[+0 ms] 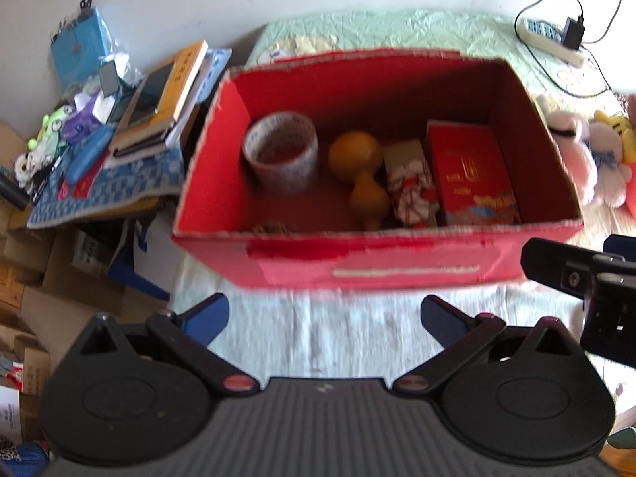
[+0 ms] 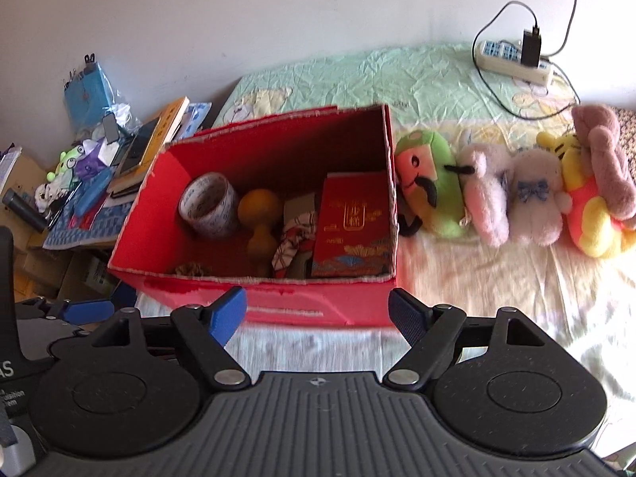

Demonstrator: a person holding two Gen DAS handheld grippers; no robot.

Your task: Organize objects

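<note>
Left wrist: my left gripper point(image 1: 324, 318) fingers spread, empty, just short of the red box point(image 1: 397, 266) holding tape roll point(image 1: 281, 151), gourd point(image 1: 357, 171), red packet point(image 1: 473, 171). Right wrist: my right gripper point(image 2: 318, 314) also spread, empty; plush toys point(image 2: 516, 190) lined up right of box.

Both hand-held grippers: left point(image 1: 324, 316), right point(image 2: 318, 314), black ribbed housing, blue finger pads, round pivot discs, silver screws.
</note>
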